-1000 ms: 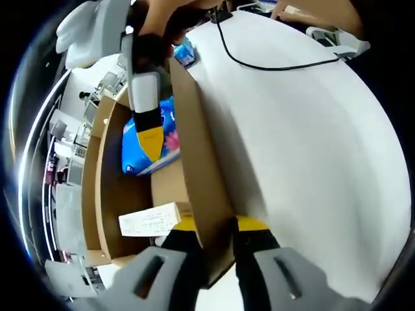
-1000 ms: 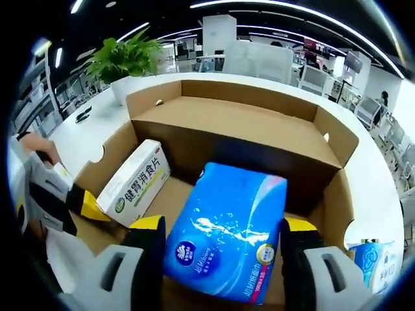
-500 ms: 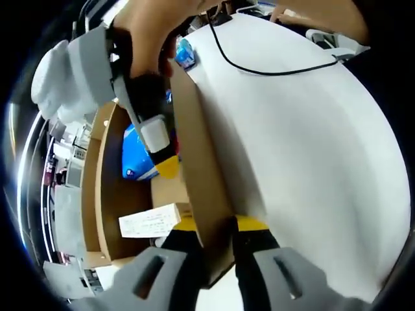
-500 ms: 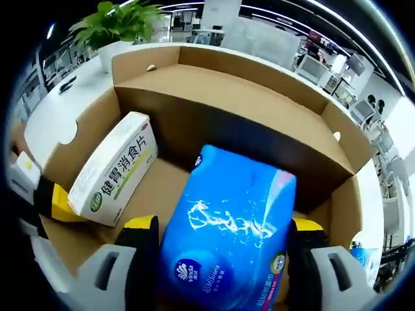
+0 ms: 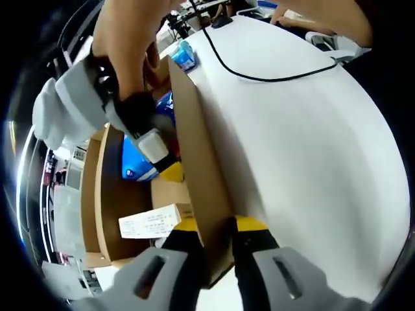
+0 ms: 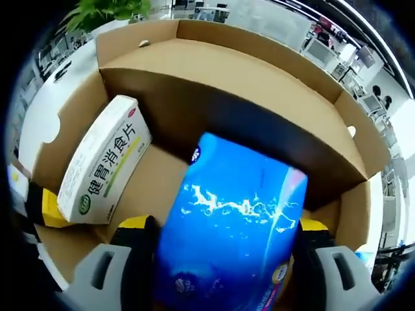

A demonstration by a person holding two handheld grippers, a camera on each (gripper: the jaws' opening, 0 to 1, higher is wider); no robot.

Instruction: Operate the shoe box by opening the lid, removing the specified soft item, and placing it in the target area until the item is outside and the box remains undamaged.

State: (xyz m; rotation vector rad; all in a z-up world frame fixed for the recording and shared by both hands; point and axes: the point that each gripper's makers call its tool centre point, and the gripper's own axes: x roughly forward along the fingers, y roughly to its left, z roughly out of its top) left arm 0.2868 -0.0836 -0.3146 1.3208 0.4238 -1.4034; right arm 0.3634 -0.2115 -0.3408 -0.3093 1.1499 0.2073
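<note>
Right gripper view: right tongs [image 6: 217,240] straddling blue tissue pack [image 6: 230,240] at 6 o'clock inside shoe box [image 6: 214,84], contact unclear; probably light, squashy, slippery film, best pinched mid-sides; left tongs [image 5: 218,227] clenched on box wall.

Medicine carton [image 6: 100,170] and box walls [image 6: 214,129] crowd tissue pack [image 6: 230,243].

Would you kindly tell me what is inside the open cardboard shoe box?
A blue tissue pack between the right gripper fingers, and a white medicine carton against the box wall. The floor beneath both is covered.
</note>
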